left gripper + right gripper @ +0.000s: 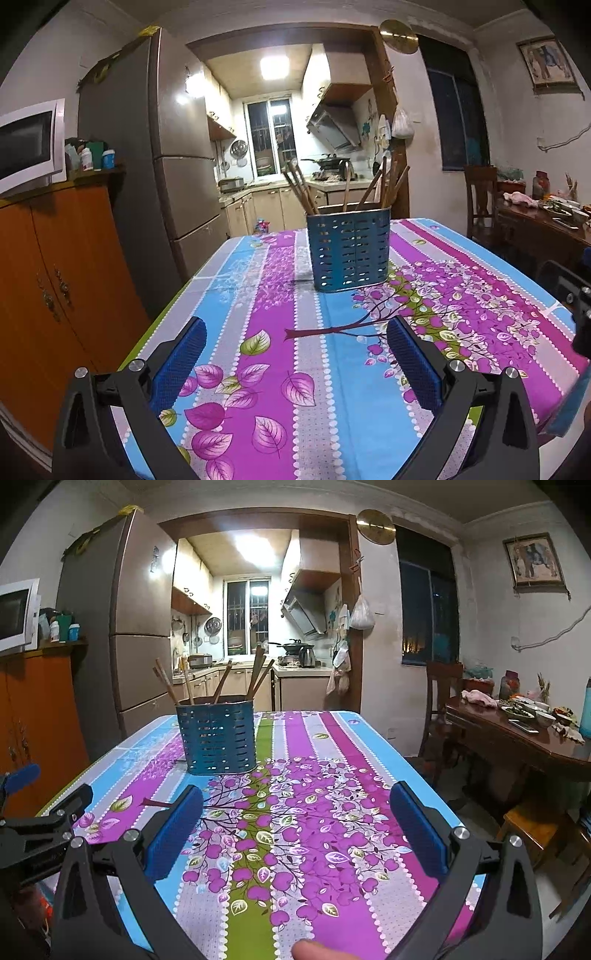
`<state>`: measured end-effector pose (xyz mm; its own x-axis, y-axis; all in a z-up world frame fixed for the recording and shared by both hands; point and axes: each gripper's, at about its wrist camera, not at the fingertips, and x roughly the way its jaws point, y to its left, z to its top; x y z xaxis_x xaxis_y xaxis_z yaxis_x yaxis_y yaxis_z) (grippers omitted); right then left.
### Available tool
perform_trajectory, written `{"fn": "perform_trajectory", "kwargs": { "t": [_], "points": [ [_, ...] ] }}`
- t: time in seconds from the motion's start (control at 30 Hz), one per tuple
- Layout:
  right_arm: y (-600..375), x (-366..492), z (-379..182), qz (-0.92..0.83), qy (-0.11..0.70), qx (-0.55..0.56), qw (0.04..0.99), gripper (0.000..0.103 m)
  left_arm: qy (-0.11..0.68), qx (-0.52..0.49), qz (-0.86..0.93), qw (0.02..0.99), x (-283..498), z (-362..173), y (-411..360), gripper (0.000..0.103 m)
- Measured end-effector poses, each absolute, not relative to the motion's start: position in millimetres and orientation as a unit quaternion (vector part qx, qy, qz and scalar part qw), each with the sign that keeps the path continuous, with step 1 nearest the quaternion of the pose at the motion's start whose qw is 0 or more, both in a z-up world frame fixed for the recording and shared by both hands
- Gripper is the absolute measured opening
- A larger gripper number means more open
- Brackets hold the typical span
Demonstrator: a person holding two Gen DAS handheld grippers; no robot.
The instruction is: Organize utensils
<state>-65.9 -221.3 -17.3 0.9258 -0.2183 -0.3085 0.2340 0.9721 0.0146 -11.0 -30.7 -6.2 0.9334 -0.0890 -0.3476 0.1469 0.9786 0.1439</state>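
A blue perforated utensil holder (349, 251) stands upright on the flowered tablecloth (266, 332), far ahead of my left gripper (295, 334). Several wooden utensils (369, 186) stick out of its top. In the right wrist view the holder (217, 736) stands ahead and to the left, with the wooden utensils (221, 681) in it. My left gripper is open and empty above the table's near end. My right gripper (295, 803) is open and empty too, over the cloth (314, 812). The left gripper's body (40, 834) shows at the right view's left edge.
An orange cabinet (55, 280) with a microwave (29, 147) stands left of the table, beside a fridge (147, 166). A wooden chair (443, 701) and a dark side table (517, 738) with dishes stand to the right. The kitchen lies beyond.
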Motion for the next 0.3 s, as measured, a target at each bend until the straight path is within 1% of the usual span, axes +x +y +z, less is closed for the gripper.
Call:
{"fn": "perform_trajectory", "kwargs": {
  "t": [0.3],
  "points": [
    [-220.5,-63.7,-17.5,-0.117,0.155,0.023,0.981,0.098,0.174,0.084,-0.053,0.980,-10.9,-7.0,-29.0,0.098]
  ]
}}
